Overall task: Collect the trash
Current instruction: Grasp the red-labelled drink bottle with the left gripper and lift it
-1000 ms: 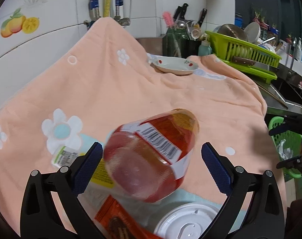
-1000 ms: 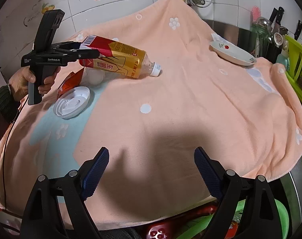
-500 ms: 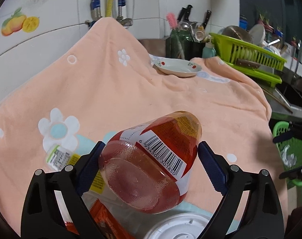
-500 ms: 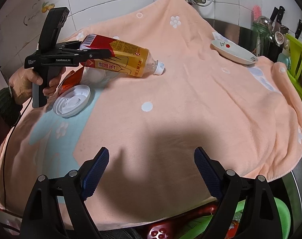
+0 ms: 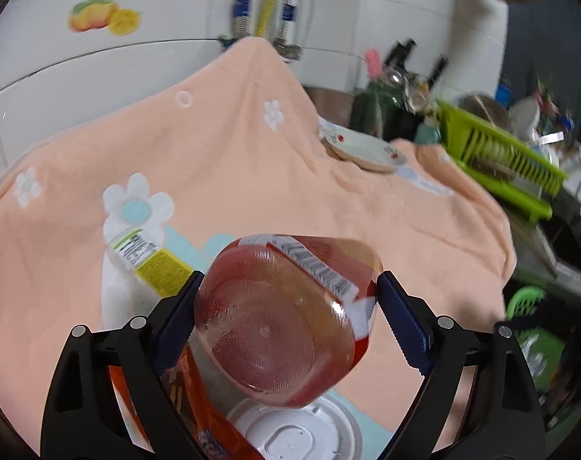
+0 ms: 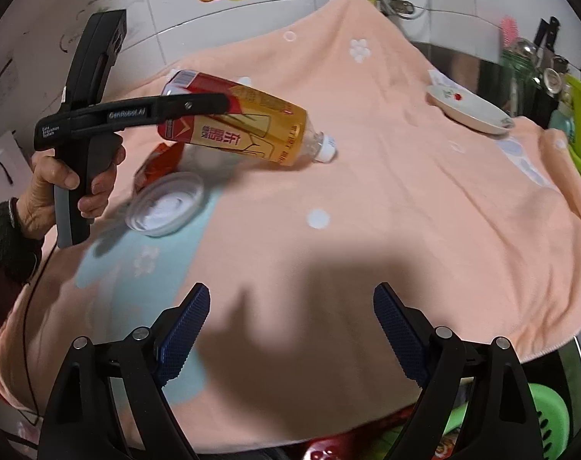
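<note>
A plastic drink bottle [image 5: 286, 318] with a red and yellow label fills the space between my left gripper's [image 5: 290, 280] blue pads. The jaws are closing, and both pads touch its sides near the base. In the right wrist view the bottle [image 6: 248, 126] tilts, base raised in the left gripper's fingers [image 6: 191, 105], white cap down on the peach towel [image 6: 386, 199]. A white plastic lid [image 5: 294, 429], an orange snack wrapper [image 5: 191, 395] and a yellow-labelled packet [image 5: 148, 260] lie beside it. My right gripper [image 6: 291, 295] hangs open over bare towel, holding nothing.
A white plate [image 6: 470, 109] sits at the towel's far right. Behind it stand a knife holder and a green dish rack [image 5: 497, 161]. A green basket [image 6: 547, 414] is below the counter's near right edge. A hand [image 6: 72, 188] grips the left tool.
The left jaws have come in from either side of the bottle until the pads meet it, and the bottle's base has lifted and rolled. The right gripper has stayed still.
</note>
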Tool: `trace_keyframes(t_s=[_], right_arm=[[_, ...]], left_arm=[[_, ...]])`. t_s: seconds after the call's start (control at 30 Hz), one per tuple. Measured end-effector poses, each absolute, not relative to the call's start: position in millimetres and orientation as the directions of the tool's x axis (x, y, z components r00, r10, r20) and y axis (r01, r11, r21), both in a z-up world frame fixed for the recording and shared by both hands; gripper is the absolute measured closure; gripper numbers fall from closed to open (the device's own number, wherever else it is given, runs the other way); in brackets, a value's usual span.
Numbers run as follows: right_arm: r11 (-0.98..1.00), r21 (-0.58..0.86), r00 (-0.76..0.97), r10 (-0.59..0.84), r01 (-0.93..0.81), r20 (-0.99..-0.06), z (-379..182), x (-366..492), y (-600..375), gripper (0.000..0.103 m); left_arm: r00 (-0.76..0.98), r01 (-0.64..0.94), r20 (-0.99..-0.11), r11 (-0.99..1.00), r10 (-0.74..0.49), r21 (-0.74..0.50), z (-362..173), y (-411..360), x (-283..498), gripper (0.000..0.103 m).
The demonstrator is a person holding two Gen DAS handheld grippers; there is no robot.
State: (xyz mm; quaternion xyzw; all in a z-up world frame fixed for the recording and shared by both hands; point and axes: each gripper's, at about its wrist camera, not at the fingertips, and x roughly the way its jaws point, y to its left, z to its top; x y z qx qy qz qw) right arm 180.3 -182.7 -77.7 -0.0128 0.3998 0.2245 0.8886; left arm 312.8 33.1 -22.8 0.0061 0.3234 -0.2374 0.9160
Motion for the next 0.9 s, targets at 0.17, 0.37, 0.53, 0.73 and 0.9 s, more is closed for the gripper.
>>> trace_keyframes(t_s=[0.17,0.37,0.53,0.73,0.9], right_arm=[[0.874,0.170,0.555,0.427,-0.454,-0.714,-77.2,184.6,-160.1,0.019],[0.848,0.191,0.520,0.464,-0.494,-0.717,-80.2,188.5,-133.6,0.019],[0.843,0.186,0.518,0.468,-0.504,-0.716,-80.6,188.5,-128.2,0.019],[0.841,0.190,0.523,0.474,-0.506,-0.708,-77.8,186.1,-128.1,0.020],[0.829,0.205,0.521,0.499,-0.521,-0.693,-72.0,189.0,-119.3,0.022]], left_arm=[[0.688,0.406,-0.575,0.892,-0.442,-0.201,-12.6,51.2,306.3,0.017],[0.699,0.385,-0.540,0.883,-0.469,-0.269,-1.1,71.1,296.7,0.019],[0.724,0.372,-0.499,0.879,-0.476,-0.298,12.1,87.3,277.1,0.019],[0.759,0.337,-0.479,0.896,-0.441,-0.291,26.0,107.3,247.6,0.019],[0.805,0.276,-0.455,0.919,-0.380,-0.280,40.4,131.3,217.8,0.019]])
